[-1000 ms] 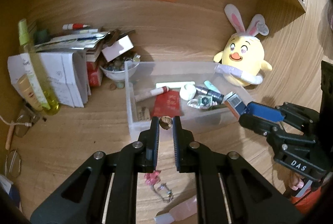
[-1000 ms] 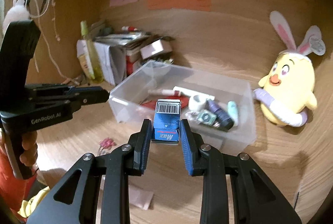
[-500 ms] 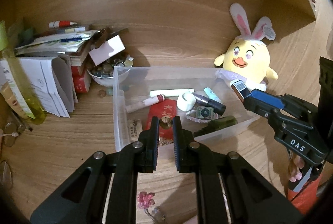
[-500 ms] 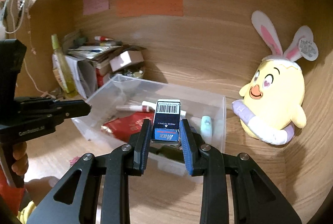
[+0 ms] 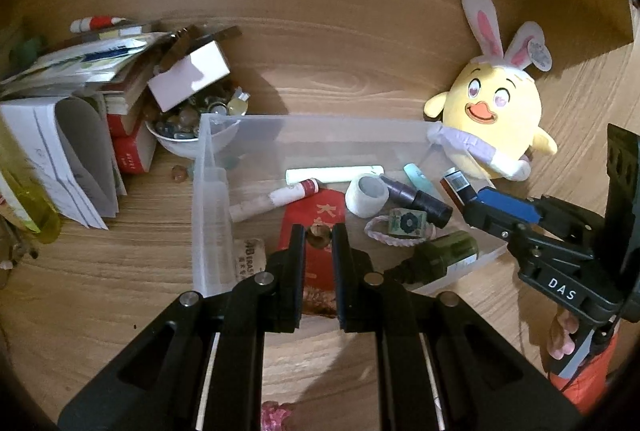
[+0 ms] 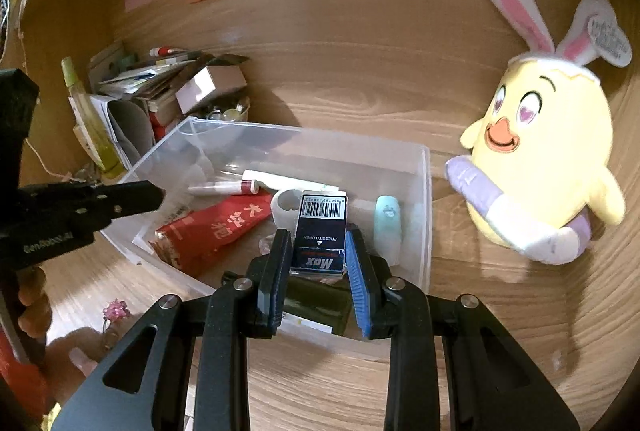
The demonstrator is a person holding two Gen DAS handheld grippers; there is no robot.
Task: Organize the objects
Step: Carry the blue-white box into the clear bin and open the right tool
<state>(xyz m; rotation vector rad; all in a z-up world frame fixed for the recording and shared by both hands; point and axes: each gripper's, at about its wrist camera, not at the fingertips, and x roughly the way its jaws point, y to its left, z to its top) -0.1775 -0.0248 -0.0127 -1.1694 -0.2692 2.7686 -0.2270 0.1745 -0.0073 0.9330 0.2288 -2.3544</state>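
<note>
A clear plastic bin (image 5: 208, 199) (image 6: 420, 191) sits on the wooden desk and holds a red packet (image 5: 320, 207) (image 6: 216, 227), a white roll (image 5: 366, 197), a marker (image 5: 272, 199), a dark tube (image 5: 416, 197) and a green bottle (image 5: 444, 255). My left gripper (image 5: 319, 233) is shut on a small brown nut-like object (image 5: 319, 234), held over the bin's front part. My right gripper (image 6: 316, 243) is shut on a small blue box with a barcode (image 6: 322, 227), over the bin's right end; it also shows in the left wrist view (image 5: 476, 207).
A yellow chick plush with bunny ears (image 5: 492, 127) (image 6: 536, 167) stands right of the bin. A bowl of small stones (image 5: 188, 135), a stack of books and papers (image 5: 72, 103) and a yellow-green bottle (image 5: 24, 207) crowd the left. A pink trinket (image 6: 114, 311) lies on the desk in front.
Both grippers have moved forward over the bin, each still holding its object. The bin now looks closer and larger in both views.
</note>
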